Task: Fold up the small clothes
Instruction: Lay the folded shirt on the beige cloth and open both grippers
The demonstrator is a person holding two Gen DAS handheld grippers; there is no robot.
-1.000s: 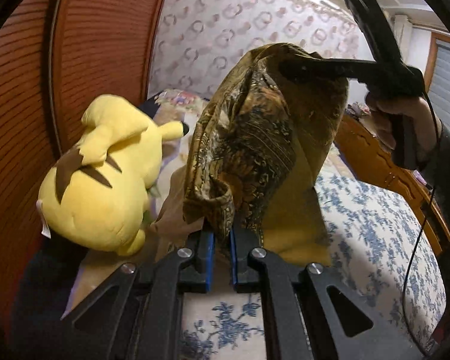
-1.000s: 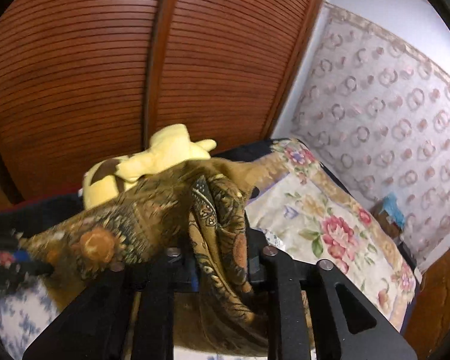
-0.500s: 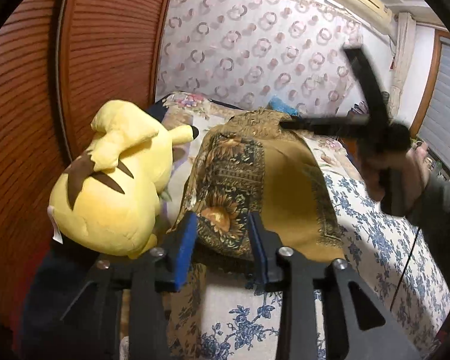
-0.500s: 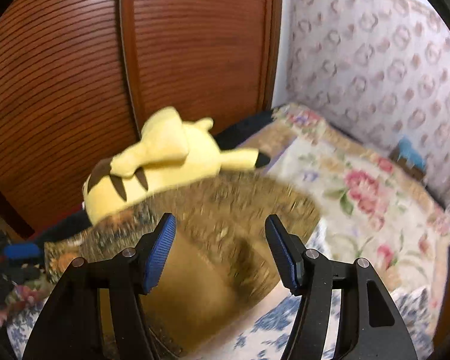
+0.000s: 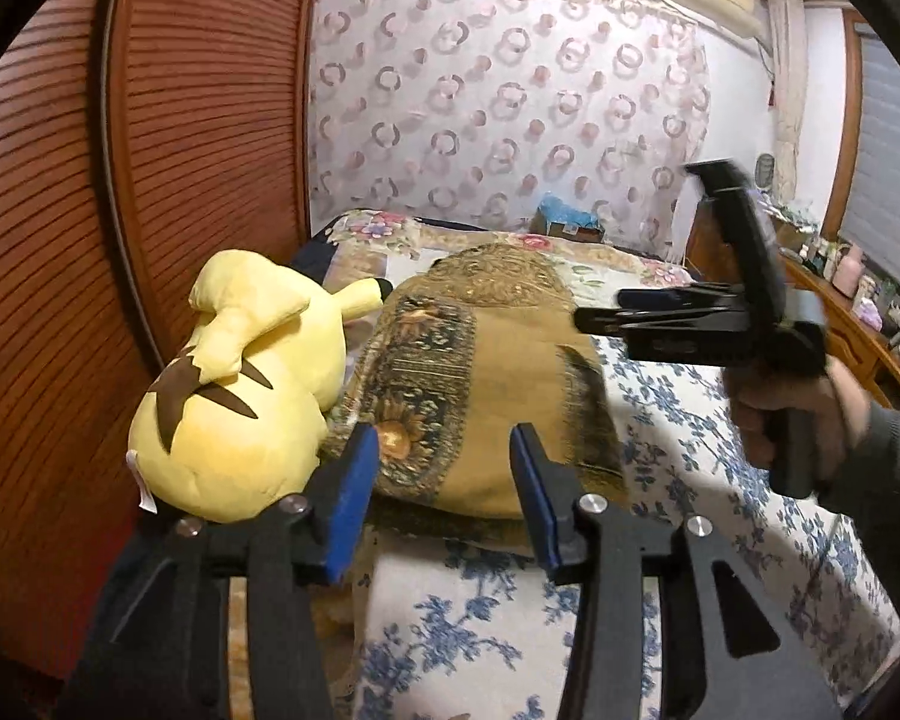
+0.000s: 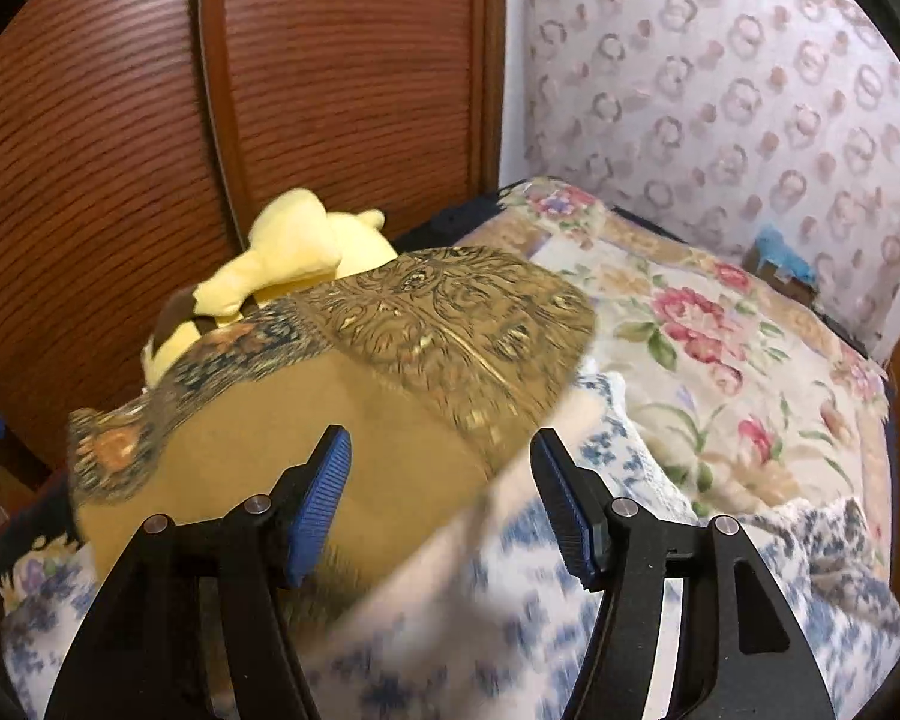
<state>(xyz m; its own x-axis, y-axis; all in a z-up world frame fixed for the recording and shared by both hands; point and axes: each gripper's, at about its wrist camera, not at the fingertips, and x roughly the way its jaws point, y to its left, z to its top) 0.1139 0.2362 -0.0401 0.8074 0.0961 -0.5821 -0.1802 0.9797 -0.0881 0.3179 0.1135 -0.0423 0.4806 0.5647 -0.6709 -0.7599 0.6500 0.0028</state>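
Already the brown patterned cloth (image 5: 486, 384) lies on the bed (image 5: 678, 456) just beside the yellow plush toy (image 5: 240, 396), doubled over with its plain mustard underside showing, so at least one fold looks done. Both the left gripper (image 5: 444, 480) and right gripper (image 6: 441, 498) are spread wide and hold nothing. Probably another fold and some smoothing remain, since its edges look uneven.
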